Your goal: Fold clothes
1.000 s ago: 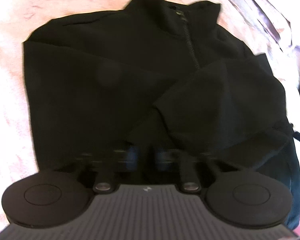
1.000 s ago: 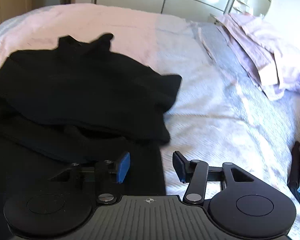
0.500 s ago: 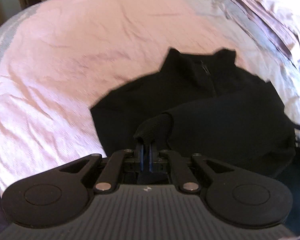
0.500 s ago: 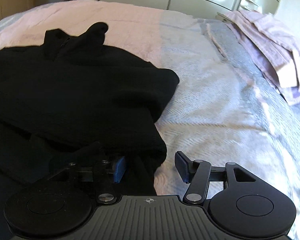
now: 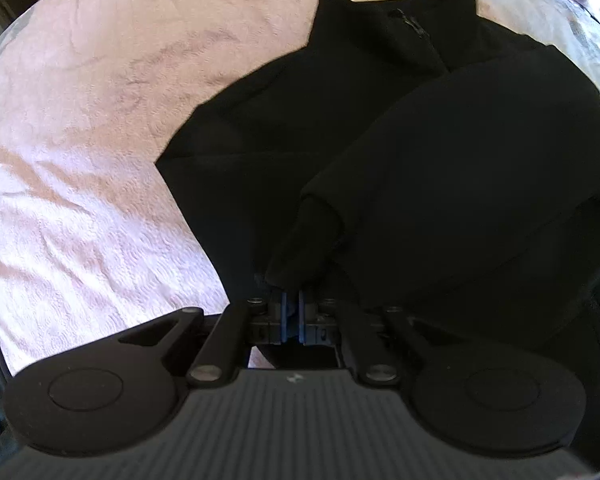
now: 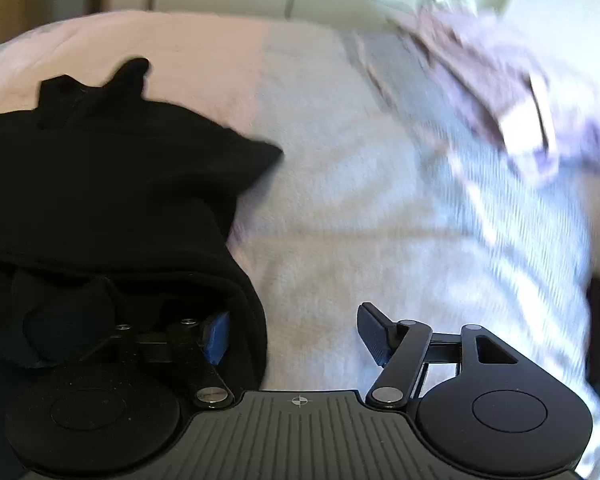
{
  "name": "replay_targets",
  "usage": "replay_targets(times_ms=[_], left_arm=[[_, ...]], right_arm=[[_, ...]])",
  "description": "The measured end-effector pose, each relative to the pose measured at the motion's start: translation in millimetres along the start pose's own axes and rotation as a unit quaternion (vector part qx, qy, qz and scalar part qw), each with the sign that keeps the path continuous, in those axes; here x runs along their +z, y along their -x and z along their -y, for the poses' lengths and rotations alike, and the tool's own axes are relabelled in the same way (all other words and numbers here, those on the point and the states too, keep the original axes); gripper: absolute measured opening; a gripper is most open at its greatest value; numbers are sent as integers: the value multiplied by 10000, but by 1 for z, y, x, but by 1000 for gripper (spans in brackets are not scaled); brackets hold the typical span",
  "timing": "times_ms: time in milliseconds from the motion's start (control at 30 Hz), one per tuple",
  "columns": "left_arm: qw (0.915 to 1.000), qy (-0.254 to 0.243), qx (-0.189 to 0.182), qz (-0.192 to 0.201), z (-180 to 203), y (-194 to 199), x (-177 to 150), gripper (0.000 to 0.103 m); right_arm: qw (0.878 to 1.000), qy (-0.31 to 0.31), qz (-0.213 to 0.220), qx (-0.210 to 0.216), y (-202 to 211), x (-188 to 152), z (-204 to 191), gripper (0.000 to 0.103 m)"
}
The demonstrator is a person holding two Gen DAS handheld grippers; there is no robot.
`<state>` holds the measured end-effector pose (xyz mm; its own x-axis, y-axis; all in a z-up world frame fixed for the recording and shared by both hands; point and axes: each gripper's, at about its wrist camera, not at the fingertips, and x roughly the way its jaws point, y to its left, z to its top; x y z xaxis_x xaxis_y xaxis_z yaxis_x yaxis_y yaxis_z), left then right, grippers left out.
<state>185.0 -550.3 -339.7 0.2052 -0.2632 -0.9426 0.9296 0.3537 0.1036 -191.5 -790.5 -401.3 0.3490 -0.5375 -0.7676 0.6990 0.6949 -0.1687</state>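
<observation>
A black zip-neck jacket (image 5: 340,128) lies across the frame's centre on a pink bedspread (image 5: 80,160). The left gripper (image 5: 291,312), clamped on a sleeve cuff (image 5: 300,248), should carry it flat, without bunching; the right gripper (image 6: 296,336) gapes beside the hem.

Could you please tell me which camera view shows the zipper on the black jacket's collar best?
The left wrist view: the zipper runs down from the collar of the black jacket, facing the camera. The right wrist view shows only the collar's outline, blurred, with no zipper discernible.
</observation>
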Motion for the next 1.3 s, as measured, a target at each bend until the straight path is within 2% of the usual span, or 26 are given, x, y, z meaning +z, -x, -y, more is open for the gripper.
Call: replay_targets(times_ms=[133, 300, 367, 467, 567, 667, 700, 767, 800, 833, 867, 933, 1033, 1100, 1133, 1167, 1233, 1300], left_arm=[[10000, 10, -86, -9, -4, 7, -4, 2], [9998, 96, -120, 83, -12, 24, -10, 7], [9996, 86, -103, 254, -11, 36, -12, 8], [9985, 11, -74, 535, 0, 47, -10, 8], [9970, -95, -323, 692, 21, 42, -6, 8], [9956, -259, -600, 665, 46, 20, -2, 12], [9957, -329, -632, 597, 54, 10, -3, 12], [9958, -463, -636, 474, 67, -5, -7, 12], [9958, -497, -646, 419, 72, -12, -9, 12], [9958, -522, -647, 376, 78, -15, -12, 12], [9959, -548, -641, 338, 83, -17, -14, 12], [9957, -606, -629, 311, 89, -20, -19, 12], [9960, -581, -631, 264, 88, -23, -23, 12], [9961, -546, -647, 238, 86, -23, -26, 12], [9964, -508, -643, 228, 83, -23, -25, 12], [9967, -458, -636, 216, 80, -22, -25, 12], [9972, -358, -623, 191, 74, -22, -24, 12], [9977, -258, -609, 165, 68, -21, -23, 12]], right_arm=[[9999, -90, -102, 92, 15, 3, -3, 65], [9975, -242, 299, 599, 50, 21, 0, 65], [9947, -297, 484, 863, 55, 35, 4, 65], [9876, -680, 351, 1371, 25, 62, 17, 65], [9733, -1301, 130, 1889, -24, 88, 35, 64], [9616, -1683, -241, 2155, -68, 105, 47, 63], [9576, -1789, -376, 2226, -82, 111, 50, 61], [9486, -1998, -644, 2367, -110, 121, 56, 36], [9436, -2102, -778, 2436, -124, 126, 60, 33], [9383, -2205, -912, 2504, -138, 131, 63, 15], [9379, -2165, -964, 2535, -148, 138, 64, 4], [9506, -1744, -752, 2455, -148, 157, 62, 3], [9597, -1467, -512, 2340, -148, 176, 61, 3], [9660, -1291, -487, 2186, -147, 176, 58, 4], [9706, -1218, -440, 2030, -142, 173, 58, 6], [9752, -1172, -353, 1845, -134, 169, 58, 19], [9783, -1238, -109, 1657, -107, 157, 61, 29], [9770, -1286, 88, 1698, -75, 141, 58, 30]])
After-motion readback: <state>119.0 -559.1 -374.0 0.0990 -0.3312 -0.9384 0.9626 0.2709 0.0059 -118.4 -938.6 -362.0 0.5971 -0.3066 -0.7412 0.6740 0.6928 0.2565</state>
